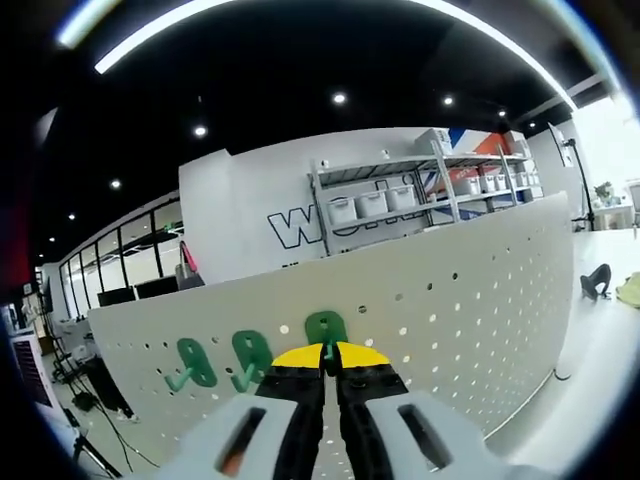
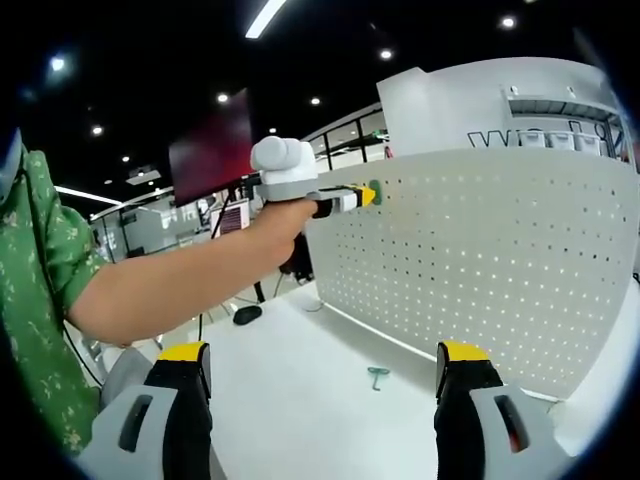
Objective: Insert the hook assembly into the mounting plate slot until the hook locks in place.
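Left gripper (image 1: 325, 358): lower centre of the left gripper view, yellow-tipped jaws pressed together on a green hook (image 1: 326, 330) held against the white pegboard (image 1: 470, 300). In the right gripper view the same gripper (image 2: 366, 196) sits at upper centre, its tip at the board's top left corner, carried by a person's bare forearm (image 2: 180, 280) with a green patterned sleeve (image 2: 35, 290) at the left edge.

Two more green hooks (image 1: 222, 362) hang on the board, lower left of the left gripper view, just beside the pinched one.

Right gripper (image 2: 325, 375): bottom of its own view, jaws spread wide, nothing between them.

Loose green hook (image 2: 378, 377): lying on the white counter (image 2: 290, 390), lower centre of the right gripper view (near the board's foot).

Background, upper centre of the left gripper view: metal shelving (image 1: 420, 185) with white bins.
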`<move>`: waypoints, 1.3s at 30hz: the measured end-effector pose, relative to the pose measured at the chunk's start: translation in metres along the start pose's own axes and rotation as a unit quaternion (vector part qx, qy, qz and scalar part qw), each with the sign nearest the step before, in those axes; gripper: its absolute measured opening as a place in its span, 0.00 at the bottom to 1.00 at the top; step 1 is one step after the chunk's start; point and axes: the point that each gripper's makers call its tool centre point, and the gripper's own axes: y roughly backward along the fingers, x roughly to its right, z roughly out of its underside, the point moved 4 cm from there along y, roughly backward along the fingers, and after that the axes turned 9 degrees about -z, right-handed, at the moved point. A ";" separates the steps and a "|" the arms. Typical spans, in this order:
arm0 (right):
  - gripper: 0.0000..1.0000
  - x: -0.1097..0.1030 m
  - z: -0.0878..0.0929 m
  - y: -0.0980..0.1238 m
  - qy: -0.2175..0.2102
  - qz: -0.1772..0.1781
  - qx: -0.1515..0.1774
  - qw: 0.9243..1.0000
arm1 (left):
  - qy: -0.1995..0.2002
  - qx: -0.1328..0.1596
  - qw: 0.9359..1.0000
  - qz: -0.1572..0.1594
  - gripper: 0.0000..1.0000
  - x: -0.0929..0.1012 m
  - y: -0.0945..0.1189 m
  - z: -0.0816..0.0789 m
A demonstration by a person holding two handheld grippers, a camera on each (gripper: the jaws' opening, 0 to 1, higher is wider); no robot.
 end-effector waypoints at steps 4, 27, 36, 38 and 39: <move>0.95 0.000 -0.001 0.000 0.000 0.000 0.001 1.000 | 0.012 -0.002 1.000 0.002 0.03 -0.001 -0.001 0.000; 0.95 -0.002 -0.002 0.002 0.005 0.001 0.000 1.000 | 0.048 0.005 0.999 0.008 0.15 -0.001 0.005 -0.003; 0.95 -0.006 -0.002 0.000 0.006 -0.001 0.000 1.000 | 0.054 0.004 0.999 0.010 0.16 -0.003 0.012 -0.003; 0.95 -0.006 -0.003 0.000 0.006 -0.001 0.000 1.000 | 0.054 0.003 0.998 0.010 0.18 -0.003 0.014 -0.002; 0.95 -0.006 -0.003 0.000 0.006 -0.001 0.000 1.000 | 0.055 0.003 0.998 0.011 0.18 -0.002 0.015 -0.002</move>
